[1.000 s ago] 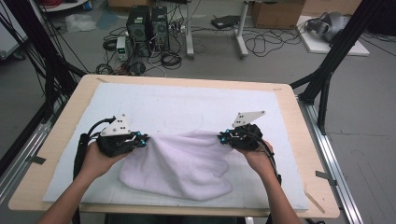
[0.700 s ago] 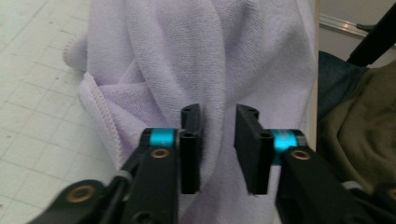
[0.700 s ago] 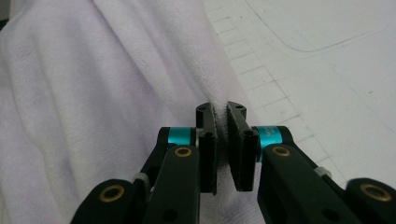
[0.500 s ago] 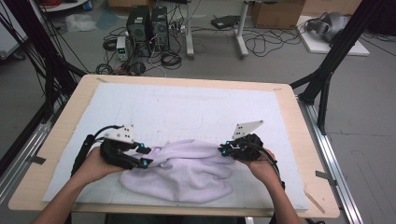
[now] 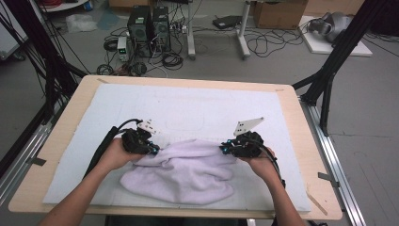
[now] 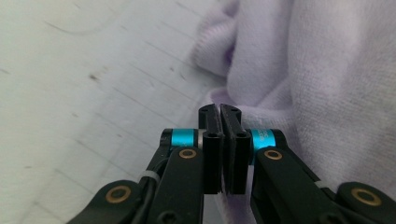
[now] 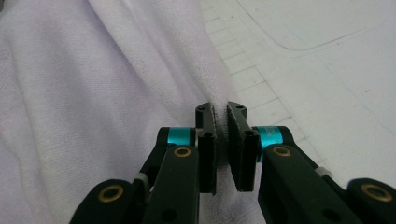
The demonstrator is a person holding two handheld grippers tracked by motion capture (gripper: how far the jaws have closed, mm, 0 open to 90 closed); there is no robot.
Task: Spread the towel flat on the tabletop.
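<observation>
Left gripper (image 6: 219, 112) just closed, clenched empty (towel (image 5: 181, 172) beside it, 9 o'clock edge); right gripper (image 7: 220, 112) pinches the towel's 3 o'clock edge.

Towel (image 6: 327, 70) ran off the top and right edges in the left gripper view. Whether the left tongs (image 6: 223, 114) pinched any cloth could not be told; the pads hid the gap.

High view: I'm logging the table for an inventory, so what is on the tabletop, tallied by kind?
Lavender towel: 1
White mat: 1
Hand-held tongs: 2, left and right
Total: 4
</observation>
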